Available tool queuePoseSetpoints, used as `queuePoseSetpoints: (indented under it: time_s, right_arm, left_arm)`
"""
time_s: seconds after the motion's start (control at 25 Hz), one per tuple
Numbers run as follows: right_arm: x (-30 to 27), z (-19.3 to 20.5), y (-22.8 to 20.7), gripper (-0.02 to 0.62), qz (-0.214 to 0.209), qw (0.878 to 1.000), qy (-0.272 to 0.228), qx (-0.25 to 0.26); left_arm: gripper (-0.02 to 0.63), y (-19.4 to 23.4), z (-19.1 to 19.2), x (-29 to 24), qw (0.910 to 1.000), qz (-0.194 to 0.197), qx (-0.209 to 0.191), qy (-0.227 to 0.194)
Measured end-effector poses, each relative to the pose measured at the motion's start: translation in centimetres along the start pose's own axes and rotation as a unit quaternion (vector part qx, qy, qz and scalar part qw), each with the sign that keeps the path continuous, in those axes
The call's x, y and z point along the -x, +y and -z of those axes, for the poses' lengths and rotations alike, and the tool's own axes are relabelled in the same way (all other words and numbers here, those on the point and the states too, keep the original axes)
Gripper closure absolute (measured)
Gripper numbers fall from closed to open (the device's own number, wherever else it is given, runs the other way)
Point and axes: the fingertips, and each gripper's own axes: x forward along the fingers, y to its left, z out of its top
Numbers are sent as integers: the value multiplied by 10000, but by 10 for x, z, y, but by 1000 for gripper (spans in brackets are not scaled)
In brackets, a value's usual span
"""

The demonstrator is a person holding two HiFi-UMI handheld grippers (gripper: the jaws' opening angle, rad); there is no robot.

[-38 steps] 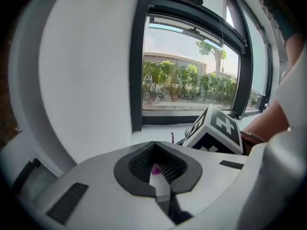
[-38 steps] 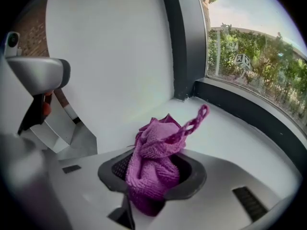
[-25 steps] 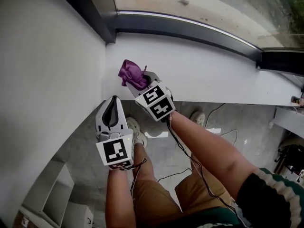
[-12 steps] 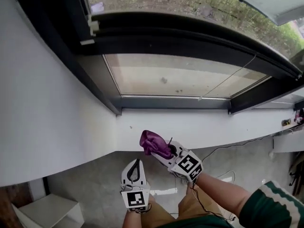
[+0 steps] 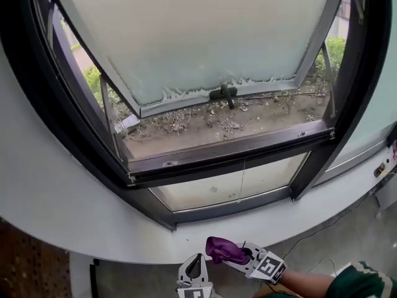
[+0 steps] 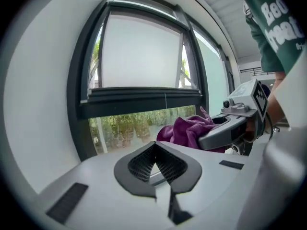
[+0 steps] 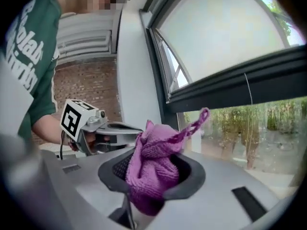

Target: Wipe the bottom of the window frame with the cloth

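1. Right gripper (image 7: 153, 176): the jaws are clamped on the cloth (image 7: 152, 169). The cloth is purple and bunched; it bulges out above and below the pads, and 1 thin loop sticks up from it.
2. Left gripper (image 6: 154, 164): the jaws are pressed together at the tips, with nothing between them.
3. Position: in the head view both grippers sit at the lower edge of the picture, just beside each other, with the right one slightly higher. Both are below the white sill (image 5: 124, 228).
4. Cloth location: it is held in the air, near the sill and well apart from the bottom rail (image 5: 229, 208) of the dark window frame (image 5: 93, 148). It touches neither.
5. Window: the upper sash (image 5: 205, 36) is tilted open outward, and a dark handle (image 5: 224, 93) sits on its lower edge.
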Motion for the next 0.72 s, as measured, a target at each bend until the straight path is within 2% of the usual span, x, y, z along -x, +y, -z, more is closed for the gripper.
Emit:
queuePoseSetpoints:
  time_s: [0.12, 0.28, 0.52, 0.72]
  right_arm:
    - [26, -23, -10, 449, 118, 9996, -152, 205]
    - [55, -53, -29, 449, 483, 9971, -459, 362]
    - [79, -97, -34, 449, 819, 9911, -937, 465]
    - [89, -114, -39, 449, 1182, 9837, -1200, 624]
  left_arm:
    - [603, -11, -35, -4, 9995, 70, -142, -278]
    - [603, -23, -74, -9, 9982, 188, -250, -518]
    - [603, -34, -111, -12, 9960, 526, -366, -616]
    - [603, -28, -126, -7, 9953, 511, -386, -721]
